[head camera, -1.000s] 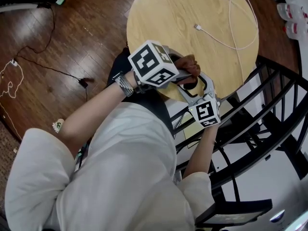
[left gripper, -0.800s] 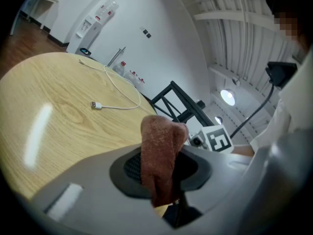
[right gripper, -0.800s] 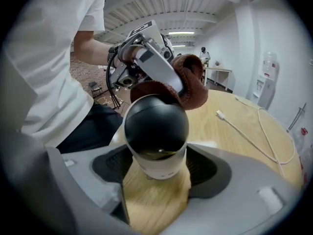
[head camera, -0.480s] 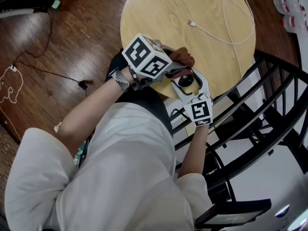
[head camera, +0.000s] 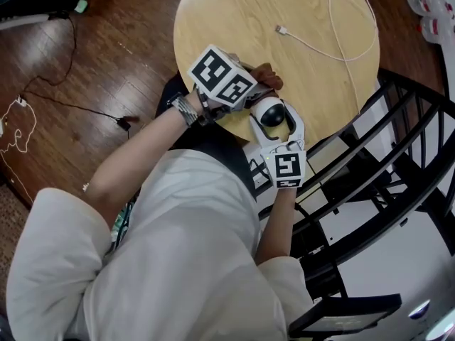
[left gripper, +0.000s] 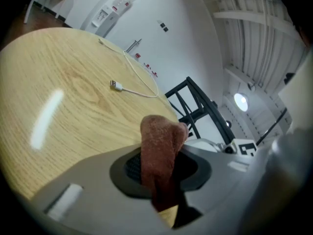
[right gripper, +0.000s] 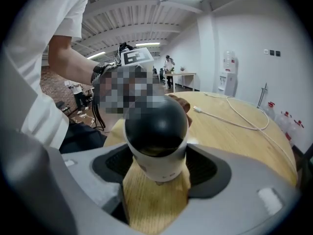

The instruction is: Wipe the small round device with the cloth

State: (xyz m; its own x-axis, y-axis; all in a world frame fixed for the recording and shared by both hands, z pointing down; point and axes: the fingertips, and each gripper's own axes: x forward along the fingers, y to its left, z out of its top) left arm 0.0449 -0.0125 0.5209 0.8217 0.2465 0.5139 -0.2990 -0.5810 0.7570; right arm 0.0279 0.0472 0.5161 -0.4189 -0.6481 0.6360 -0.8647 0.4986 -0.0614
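A dark wood plank floor (head camera: 106,41) fills the head view from 9 to 12 o'clock, with a thin black cord (head camera: 67,99) trailing across it. The gripper views show white walls, a beamed ceiling with strip lights, and a water dispenser (right gripper: 228,80) against the far wall.

A round table (head camera: 284,6) with a pale wood-grain top sits at 12 o'clock in the head view. Black metal chair frames (head camera: 405,155) crowd its edge from 3 to 5 o'clock. The person's white shirt (head camera: 178,261) takes up the lower left, and both forearms reach up to the table's 6 o'clock rim.

The left gripper (head camera: 257,89) comes in from 9 o'clock. In its own view its jaws are closed on a folded reddish-brown cloth (left gripper: 160,146), which sticks up past their tips. The right gripper (head camera: 276,124) comes up from 6 o'clock. Its jaws press on both sides of the white base of the small round device (right gripper: 156,126), a white body with a glossy black dome.

In the head view the device (head camera: 271,111) is over the table's 6 o'clock edge. The cloth (head camera: 267,75) is just beside it at its 11 o'clock. Whether they touch cannot be told.

A white charging cable (head camera: 340,48) loops over the table's 1 to 3 o'clock part, with its plug end lying toward the middle, well apart from the device.
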